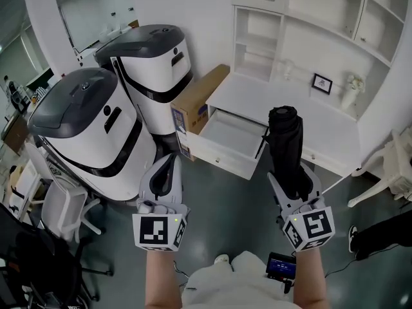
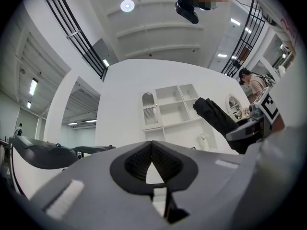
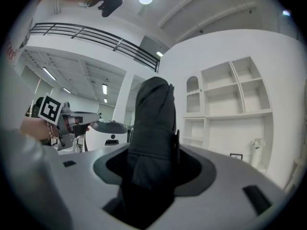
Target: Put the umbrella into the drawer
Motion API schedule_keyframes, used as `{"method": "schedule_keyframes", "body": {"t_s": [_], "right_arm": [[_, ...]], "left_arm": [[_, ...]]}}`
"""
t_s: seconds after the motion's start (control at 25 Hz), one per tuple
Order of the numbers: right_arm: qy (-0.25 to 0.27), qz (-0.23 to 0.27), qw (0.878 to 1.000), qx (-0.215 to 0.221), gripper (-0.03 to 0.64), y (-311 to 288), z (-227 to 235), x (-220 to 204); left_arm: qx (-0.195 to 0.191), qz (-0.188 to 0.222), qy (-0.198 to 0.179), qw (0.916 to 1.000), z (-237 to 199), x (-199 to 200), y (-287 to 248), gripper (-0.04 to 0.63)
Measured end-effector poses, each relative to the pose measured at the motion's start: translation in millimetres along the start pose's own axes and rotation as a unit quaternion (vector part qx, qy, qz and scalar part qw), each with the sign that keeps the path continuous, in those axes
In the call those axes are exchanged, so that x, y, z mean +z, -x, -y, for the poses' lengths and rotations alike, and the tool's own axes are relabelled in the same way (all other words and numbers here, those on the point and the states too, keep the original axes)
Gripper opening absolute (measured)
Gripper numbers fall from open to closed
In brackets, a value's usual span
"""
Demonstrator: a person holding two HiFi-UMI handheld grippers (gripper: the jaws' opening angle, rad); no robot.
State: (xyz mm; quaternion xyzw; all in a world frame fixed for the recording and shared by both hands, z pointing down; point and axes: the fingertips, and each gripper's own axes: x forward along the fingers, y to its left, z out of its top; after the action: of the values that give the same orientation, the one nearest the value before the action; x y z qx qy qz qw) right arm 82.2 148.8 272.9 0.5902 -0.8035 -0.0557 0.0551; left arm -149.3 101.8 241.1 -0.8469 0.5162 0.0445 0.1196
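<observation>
Glossy grey floor (image 1: 257, 205) runs up to a white counter (image 1: 283, 105) beneath a wall of shelves (image 1: 322, 18). Its drawer (image 1: 222, 154) stands open, with a cardboard box (image 1: 196, 102) and two white-and-grey machines (image 1: 96, 127) to the left. I hold both arms out toward it: my right hand-held gripper (image 1: 293, 176) is clamped on the folded black umbrella (image 1: 285, 140) — held above the floor before the drawer — and my left hand-held gripper (image 1: 170, 161) is empty, jaws together.

No legible text or labels
</observation>
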Motion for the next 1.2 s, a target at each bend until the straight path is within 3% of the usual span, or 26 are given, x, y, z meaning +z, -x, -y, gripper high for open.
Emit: {"method": "schedule_keyframes", "body": {"t_s": [0.24, 0.6, 0.88, 1.2], "right_arm": [[0.001, -0.014, 1.000, -0.002, 0.261, -25, 12, -10], [0.000, -0.013, 1.000, 0.016, 0.261, -89, 39, -21], [-0.009, -0.014, 0.999, 0.034, 0.261, -159, 75, -30], [-0.018, -0.026, 0.998, 0.053, 0.261, -247, 127, -42]], "left_arm": [[0.006, -0.009, 0.008, 0.9999, -13, -15, -19, 0.008], [0.016, -0.022, -0.020, 0.9994, -22, -40, -71, 0.008], [0.033, -0.029, 0.002, 0.9990, -46, -59, -136, 0.008], [0.047, -0.044, 0.000, 0.9979, -62, -82, -230, 0.008]]}}
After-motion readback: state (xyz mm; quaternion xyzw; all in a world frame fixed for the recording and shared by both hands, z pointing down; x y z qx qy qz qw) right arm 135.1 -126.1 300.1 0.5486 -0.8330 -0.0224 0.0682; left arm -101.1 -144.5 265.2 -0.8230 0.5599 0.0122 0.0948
